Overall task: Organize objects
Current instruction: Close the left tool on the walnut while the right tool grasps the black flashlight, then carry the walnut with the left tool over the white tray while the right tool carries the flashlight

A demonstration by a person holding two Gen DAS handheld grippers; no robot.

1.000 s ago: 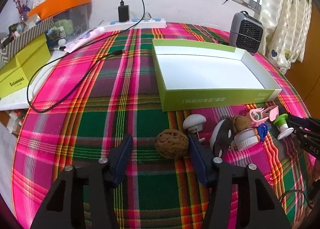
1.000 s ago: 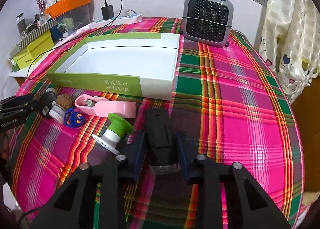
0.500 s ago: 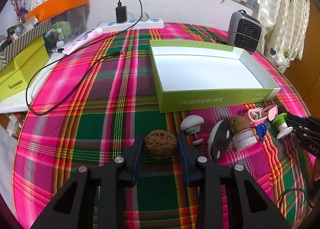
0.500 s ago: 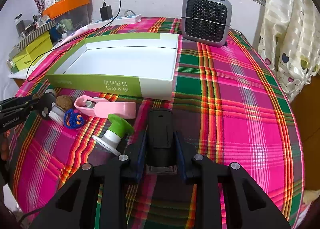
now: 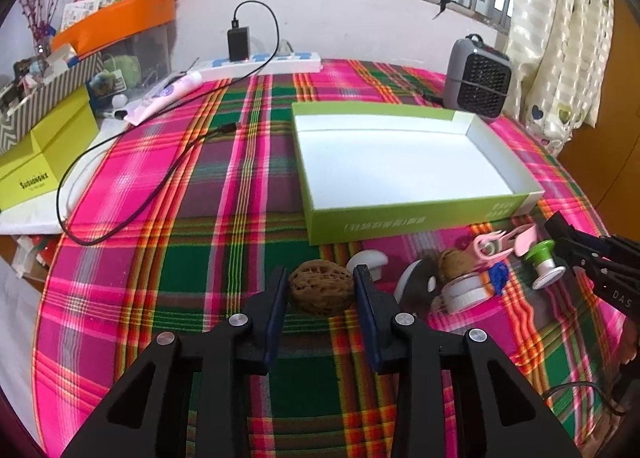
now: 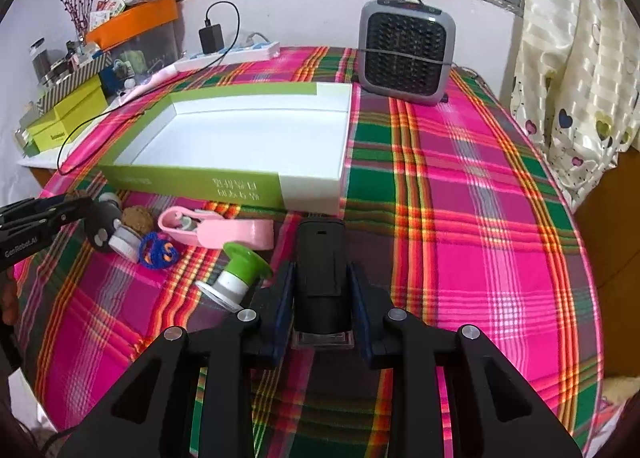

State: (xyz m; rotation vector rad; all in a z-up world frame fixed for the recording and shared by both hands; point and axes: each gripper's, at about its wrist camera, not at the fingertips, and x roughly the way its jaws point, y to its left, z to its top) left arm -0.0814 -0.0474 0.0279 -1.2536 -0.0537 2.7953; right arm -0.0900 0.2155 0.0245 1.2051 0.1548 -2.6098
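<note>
Box (image 5: 404, 161) sitting empty mid-table, near the far edge. Right gripper (image 6: 320, 294) clamping the black block (image 6: 320, 270) and left gripper (image 5: 321, 290), its jaws just closed, gripping the walnut (image 5: 321, 287), both low over the near edge. Step: pickup ending; next move likely lifting both clear over the box wall.
</note>
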